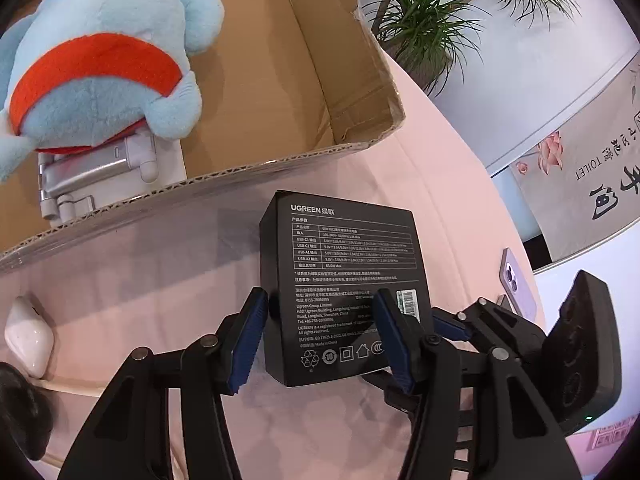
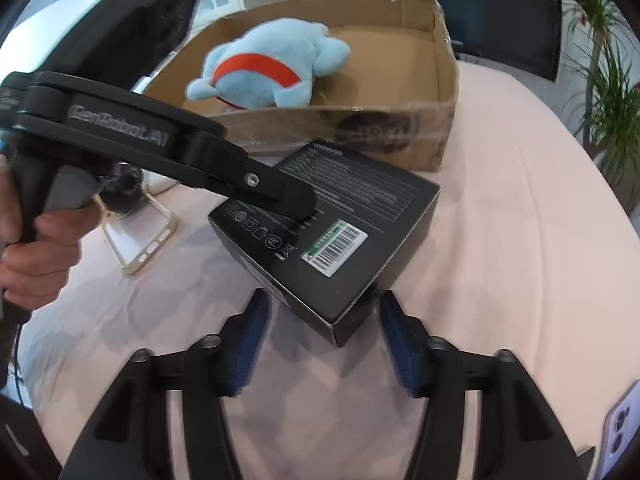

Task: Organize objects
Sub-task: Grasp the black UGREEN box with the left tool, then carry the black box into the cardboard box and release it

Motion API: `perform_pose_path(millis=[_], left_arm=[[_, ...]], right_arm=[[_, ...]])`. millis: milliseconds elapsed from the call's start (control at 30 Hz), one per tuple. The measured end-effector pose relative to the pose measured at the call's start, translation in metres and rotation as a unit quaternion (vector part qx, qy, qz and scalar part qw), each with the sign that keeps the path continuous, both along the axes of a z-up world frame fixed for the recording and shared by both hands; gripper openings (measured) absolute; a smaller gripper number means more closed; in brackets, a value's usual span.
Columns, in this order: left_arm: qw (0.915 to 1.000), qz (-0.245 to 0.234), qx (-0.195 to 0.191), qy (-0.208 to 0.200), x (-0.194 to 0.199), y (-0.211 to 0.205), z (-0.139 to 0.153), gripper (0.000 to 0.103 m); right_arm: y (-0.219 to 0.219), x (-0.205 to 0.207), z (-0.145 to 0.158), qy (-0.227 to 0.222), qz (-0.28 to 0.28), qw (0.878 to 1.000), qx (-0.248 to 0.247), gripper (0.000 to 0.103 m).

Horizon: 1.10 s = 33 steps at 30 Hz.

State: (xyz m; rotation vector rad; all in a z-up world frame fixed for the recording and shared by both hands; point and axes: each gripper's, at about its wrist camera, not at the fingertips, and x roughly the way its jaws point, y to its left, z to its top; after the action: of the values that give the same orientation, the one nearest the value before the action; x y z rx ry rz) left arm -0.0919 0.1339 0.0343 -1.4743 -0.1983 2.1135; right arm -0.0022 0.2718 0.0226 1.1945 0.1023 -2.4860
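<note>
A black UGREEN box [image 1: 344, 280] lies on the pink tablecloth in front of a cardboard box [image 1: 280, 160]. It also shows in the right wrist view [image 2: 336, 216]. My left gripper [image 1: 320, 340] is open, with its blue pads on either side of the black box's near end. In the right wrist view one left finger [image 2: 296, 200] lies over the black box. My right gripper [image 2: 320, 344] is open, its pads just short of the black box's near corner. The cardboard box [image 2: 440, 128] holds a blue plush toy [image 1: 100, 60] and a silver phone stand [image 1: 88, 176].
A purple phone [image 1: 516, 280] lies right of the black box; it shows in the right wrist view [image 2: 620, 436]. A clear phone case [image 2: 136, 236] and a white earbud case [image 1: 28, 332] lie to the left. Potted plants [image 1: 420, 20] stand beyond the table.
</note>
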Motion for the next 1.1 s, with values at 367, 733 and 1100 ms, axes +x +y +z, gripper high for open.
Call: perform_pose_path(millis=[367, 733, 1100], left_arm=[[0.9995, -0.023, -0.005, 0.020, 0.009, -0.001, 0.007, 0.052], [0.9975, -0.027, 0.008, 0.065, 0.030, -0.005, 0.043, 0.052], [0.9915, -0.023, 0.015, 0.127, 0.029, -0.012, 0.092, 0.052]], right_arm=[[0.005, 0.013, 0.001, 0.012, -0.014, 1.000, -0.003, 0.049], [-0.006, 0.032, 0.029, 0.056, -0.033, 0.998, 0.003, 0.049], [-0.012, 0.038, 0.077, 0.120, -0.032, 0.992, 0.015, 0.049]])
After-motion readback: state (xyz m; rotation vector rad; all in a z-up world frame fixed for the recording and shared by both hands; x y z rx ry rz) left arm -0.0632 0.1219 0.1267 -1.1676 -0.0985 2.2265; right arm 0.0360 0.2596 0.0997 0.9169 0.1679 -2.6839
